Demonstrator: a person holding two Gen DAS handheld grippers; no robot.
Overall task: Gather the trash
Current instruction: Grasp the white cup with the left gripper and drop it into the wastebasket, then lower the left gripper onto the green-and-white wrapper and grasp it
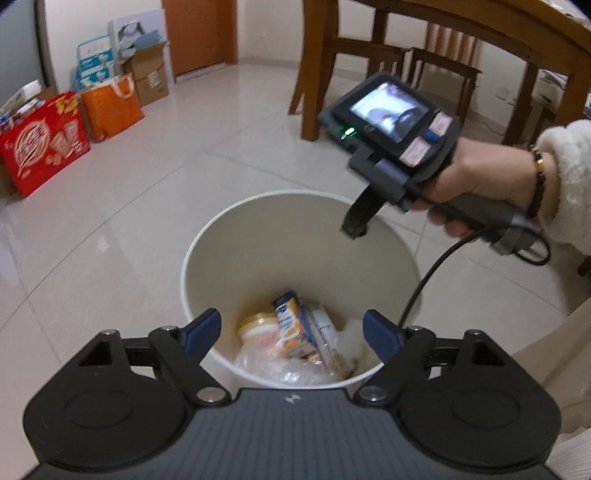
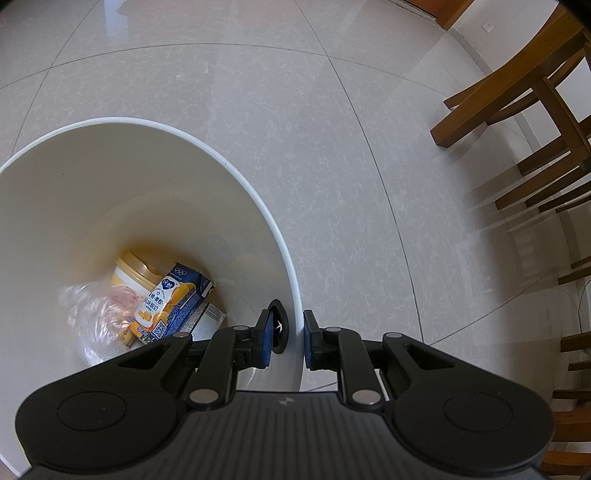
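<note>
The left gripper (image 1: pixel 291 334) hung above the near edge of the white bin (image 1: pixel 207 236), its blue pads spread wide with nothing between them. Directly below and ahead of it, at the bottom of the bin, lay a blue-and-orange drink carton (image 1: pixel 293 328), a yellow-lidded tub (image 1: pixel 258 326) and crumpled clear plastic (image 1: pixel 288 371). All of this looked light; the plastic would be soft and slippery, while the carton was probably stiff enough to take across its flat sides.

Further off, the right gripper (image 1: pixel 356 227) hovered at the far rim. Its own camera showed the right gripper's pads (image 2: pixel 264 338) narrowly parted and straddling the bin wall, one inside and one outside, apparently not pressing it. That view alone revealed a dark round fitting (image 2: pixel 279 326) on the inner wall beside the inside pad, and the carton's printed face. Only the left view showed the person's hand (image 1: pixel 469 184), the wooden table (image 1: pixel 498 33) and the bags by the far wall.
</note>
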